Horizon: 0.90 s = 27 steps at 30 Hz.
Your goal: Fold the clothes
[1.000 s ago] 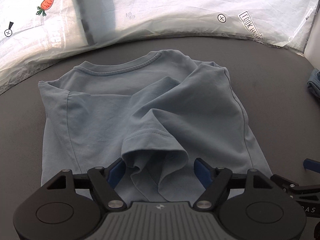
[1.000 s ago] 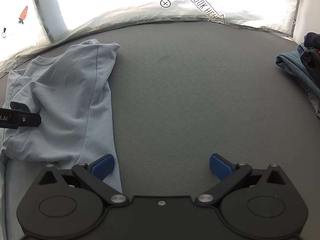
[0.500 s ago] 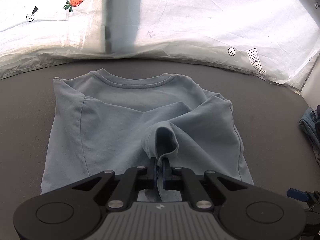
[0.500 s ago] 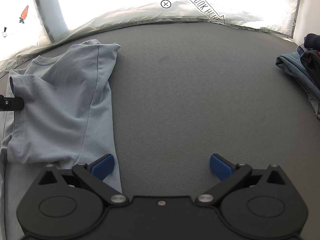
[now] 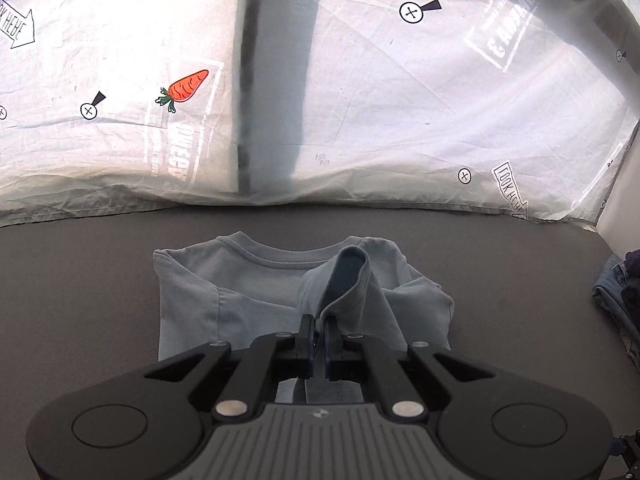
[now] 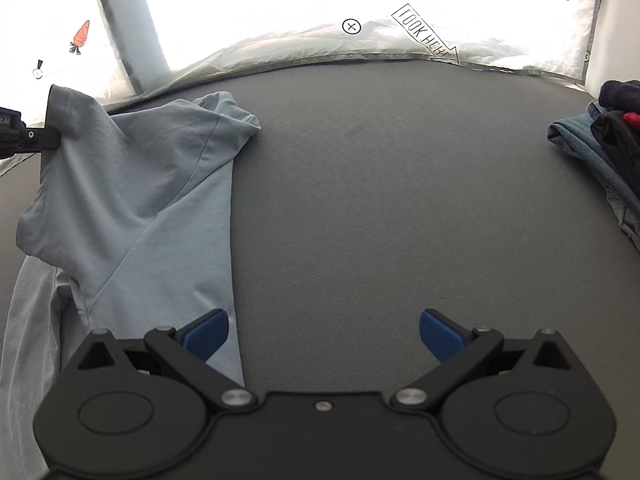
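A light blue T-shirt [image 5: 240, 292] lies on the dark grey table, collar toward the far edge. My left gripper [image 5: 318, 330] is shut on the shirt's sleeve [image 5: 348, 276], which stands lifted above the body of the shirt. In the right wrist view the same shirt [image 6: 160, 184] fills the left side, its sleeve pulled up by the left gripper's fingers [image 6: 36, 136] at the left edge. My right gripper [image 6: 324, 330] hangs open over bare table beside the shirt's right edge, with nothing between its blue pads.
A pile of folded clothes, jeans among them [image 6: 592, 148], sits at the table's right edge [image 5: 616, 296]. A white printed sheet [image 5: 400, 100] hangs behind the table's far edge. Bare grey table [image 6: 400, 200] stretches between the shirt and the pile.
My left gripper closed on the sleeve cuff and has risen with it, pulling the sleeve up off the shirt. The right gripper stayed open and lifted slightly.
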Each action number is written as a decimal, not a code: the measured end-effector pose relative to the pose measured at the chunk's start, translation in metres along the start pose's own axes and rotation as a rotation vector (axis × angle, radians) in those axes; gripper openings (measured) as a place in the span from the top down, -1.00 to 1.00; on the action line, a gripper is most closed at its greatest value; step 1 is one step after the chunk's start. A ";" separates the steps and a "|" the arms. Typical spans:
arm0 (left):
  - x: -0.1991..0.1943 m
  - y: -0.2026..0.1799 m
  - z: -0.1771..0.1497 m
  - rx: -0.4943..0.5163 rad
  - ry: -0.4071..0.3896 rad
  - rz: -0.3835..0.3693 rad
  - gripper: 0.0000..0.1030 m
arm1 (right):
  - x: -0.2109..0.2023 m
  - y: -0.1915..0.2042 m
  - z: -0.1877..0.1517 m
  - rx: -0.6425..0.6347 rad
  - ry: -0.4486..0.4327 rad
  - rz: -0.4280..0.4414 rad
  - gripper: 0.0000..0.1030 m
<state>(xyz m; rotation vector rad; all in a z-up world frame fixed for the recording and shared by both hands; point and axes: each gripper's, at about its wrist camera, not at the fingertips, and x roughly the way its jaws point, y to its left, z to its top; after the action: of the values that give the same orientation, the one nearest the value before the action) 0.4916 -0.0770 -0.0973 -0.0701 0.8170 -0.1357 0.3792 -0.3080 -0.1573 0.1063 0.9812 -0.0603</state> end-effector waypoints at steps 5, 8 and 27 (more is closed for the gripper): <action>0.016 0.034 -0.025 -0.038 0.067 0.038 0.90 | -0.004 0.023 -0.002 -0.036 0.014 -0.016 -1.00; 0.021 0.052 -0.037 -0.070 0.095 0.038 0.90 | -0.006 0.036 -0.005 -0.043 0.020 -0.026 -1.00; -0.052 0.059 -0.100 -0.016 0.148 0.112 0.17 | -0.048 0.064 -0.061 -0.066 0.058 -0.018 -1.00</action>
<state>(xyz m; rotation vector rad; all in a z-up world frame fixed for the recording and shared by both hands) 0.3887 -0.0121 -0.1345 -0.0293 0.9679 -0.0285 0.3086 -0.2373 -0.1474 0.0385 1.0408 -0.0412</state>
